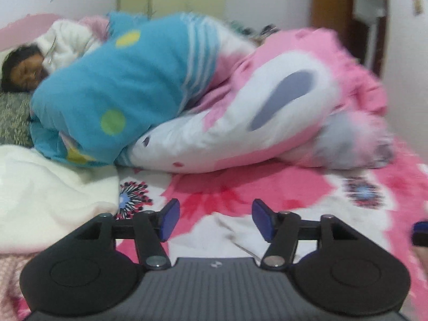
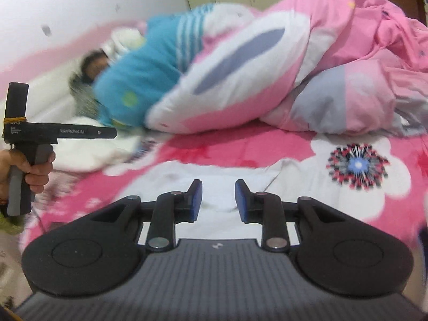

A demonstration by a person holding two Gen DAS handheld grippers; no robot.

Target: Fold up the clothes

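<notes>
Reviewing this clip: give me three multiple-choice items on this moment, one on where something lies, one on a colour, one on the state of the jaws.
1. Where does the white garment lie relative to the right gripper?
A. On the flowered sheet just ahead of and under its jaws
B. On top of the blue quilt
C. Hanging on the door

2. What colour are the pads of the left gripper?
A. Red
B. Blue
C. Yellow

3. How do the jaws of the two grippers stand?
A. Both shut on cloth
B. Left shut, right open
C. Both open and holding nothing

Answers: 1 A, the right wrist view shows white cloth on the pink flowered sheet right at the jaws. 2 B, both pads show dark blue. 3 C, each wrist view shows a clear gap between its pads with nothing gripped.
</notes>
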